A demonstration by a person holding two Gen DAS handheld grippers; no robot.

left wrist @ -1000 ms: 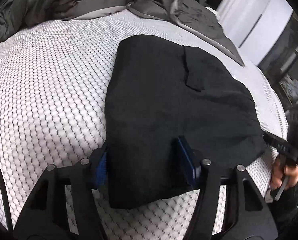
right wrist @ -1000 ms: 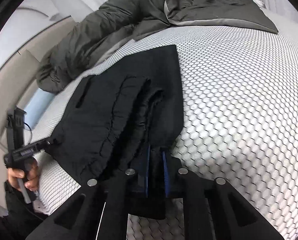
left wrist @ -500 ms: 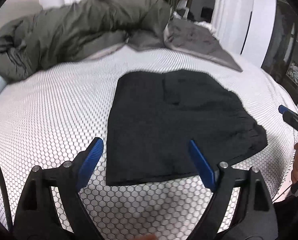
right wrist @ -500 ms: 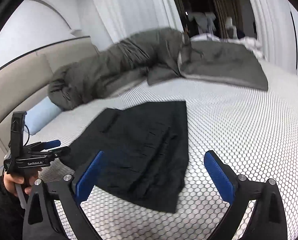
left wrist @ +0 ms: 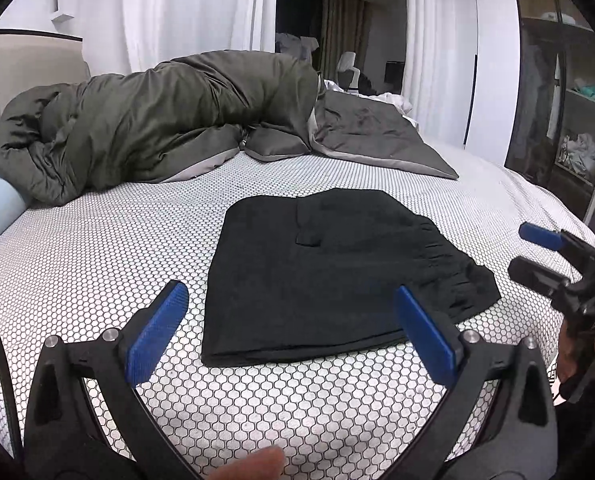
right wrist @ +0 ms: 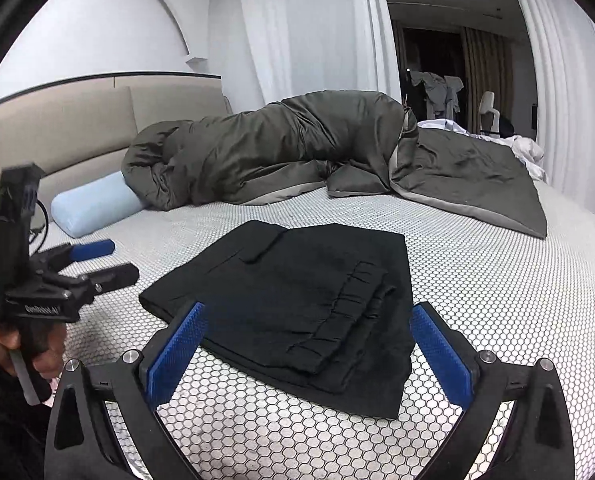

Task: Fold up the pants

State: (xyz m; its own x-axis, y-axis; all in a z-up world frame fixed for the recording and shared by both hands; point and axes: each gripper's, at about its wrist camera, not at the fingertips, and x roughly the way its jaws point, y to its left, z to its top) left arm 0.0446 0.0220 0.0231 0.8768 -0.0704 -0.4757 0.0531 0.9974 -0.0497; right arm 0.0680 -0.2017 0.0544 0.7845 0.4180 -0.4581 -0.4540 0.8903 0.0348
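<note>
With the black pants [left wrist: 329, 276] lying folded on the bed [left wrist: 97, 264], both tongs — left [left wrist: 293, 332], right [right wrist: 309, 344] — are opening, nothing between them, apparently the fold is done.

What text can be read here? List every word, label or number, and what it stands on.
"GenRobot.AI": white print on the left gripper, blurred, so read with doubt. Its jaws are opening, with nothing between them.
White marks on the right gripper: too blurred to read. Its jaws are opening too, with nothing between them.
Nothing else shows text.
</note>
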